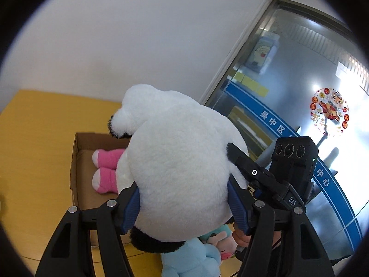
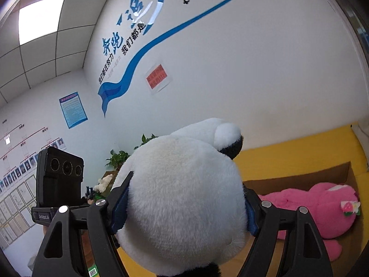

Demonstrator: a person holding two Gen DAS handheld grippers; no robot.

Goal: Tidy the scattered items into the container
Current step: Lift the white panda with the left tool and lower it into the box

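A big white and black panda plush (image 1: 180,161) is held up between both grippers. My left gripper (image 1: 184,207) is shut on its round white body, blue pads pressed into the fur. My right gripper (image 2: 184,210) is shut on the same panda plush (image 2: 184,196) from the other side. The cardboard box (image 1: 75,161) lies on the yellow surface below and behind the panda, with a pink plush (image 1: 106,170) inside. In the right wrist view the box (image 2: 346,168) and the pink plush (image 2: 322,210) lie at the right.
A light blue plush (image 1: 191,260) and a small pink-faced plush (image 1: 221,242) lie on the yellow surface (image 1: 34,150) under the panda. The other gripper's camera block (image 1: 293,159) is close at the right. A white wall and glass door (image 1: 299,80) stand behind.
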